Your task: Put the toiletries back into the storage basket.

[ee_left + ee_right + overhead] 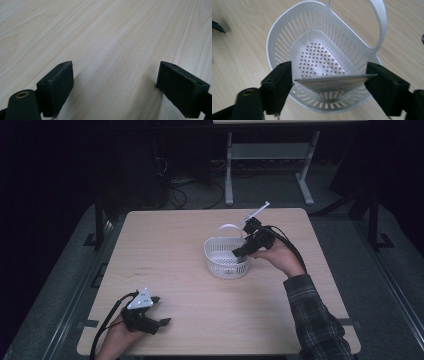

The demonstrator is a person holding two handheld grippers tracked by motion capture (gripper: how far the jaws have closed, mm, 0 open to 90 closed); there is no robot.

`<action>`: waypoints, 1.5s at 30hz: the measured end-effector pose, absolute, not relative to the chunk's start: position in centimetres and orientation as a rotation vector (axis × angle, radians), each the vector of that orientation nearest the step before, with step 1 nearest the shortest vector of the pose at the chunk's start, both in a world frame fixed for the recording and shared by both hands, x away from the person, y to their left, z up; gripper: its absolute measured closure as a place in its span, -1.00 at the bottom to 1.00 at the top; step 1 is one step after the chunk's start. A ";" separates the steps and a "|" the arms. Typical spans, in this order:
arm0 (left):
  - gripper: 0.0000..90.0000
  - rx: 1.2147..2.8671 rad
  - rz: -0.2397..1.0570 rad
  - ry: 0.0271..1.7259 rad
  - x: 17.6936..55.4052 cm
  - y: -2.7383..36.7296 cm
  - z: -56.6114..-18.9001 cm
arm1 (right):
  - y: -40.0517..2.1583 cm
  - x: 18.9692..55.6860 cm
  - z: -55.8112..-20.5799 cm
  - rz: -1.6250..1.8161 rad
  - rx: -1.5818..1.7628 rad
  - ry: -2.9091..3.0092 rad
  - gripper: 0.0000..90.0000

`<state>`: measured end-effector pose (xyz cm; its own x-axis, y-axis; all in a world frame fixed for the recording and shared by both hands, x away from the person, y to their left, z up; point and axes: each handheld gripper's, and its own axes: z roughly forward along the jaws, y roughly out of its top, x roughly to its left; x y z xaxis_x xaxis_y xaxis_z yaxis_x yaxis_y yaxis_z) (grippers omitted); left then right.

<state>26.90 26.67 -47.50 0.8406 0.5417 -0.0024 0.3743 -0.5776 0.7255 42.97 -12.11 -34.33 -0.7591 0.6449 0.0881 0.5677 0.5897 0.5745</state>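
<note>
A white slotted plastic basket [223, 266] with an arched handle stands a little right of the middle of the wooden table [165, 250]. In the right gripper view I look down into the basket [277, 37], whose perforated floor is bare. My right gripper [239, 253] hovers over its right rim. A thin silvery flat piece [332, 81] spans the right gripper [329, 75] from pad to pad, touching both, above the basket's mouth. My left gripper [161, 310] rests near the table's front left corner, open with only bare wood between the pads of the left gripper [115, 72].
The person's plaid sleeve [315, 320] comes in from the bottom right. Behind the table stands a white desk frame [265, 155] with cables on the dark floor [175, 190]. Bare tabletop lies to the left of the basket and in front of it.
</note>
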 end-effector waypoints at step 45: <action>-0.71 2.254 0.284 0.663 26.9 26.7 -47.5 | -19.0 35.4 -38.0 0.992 1.143 2.528 -0.64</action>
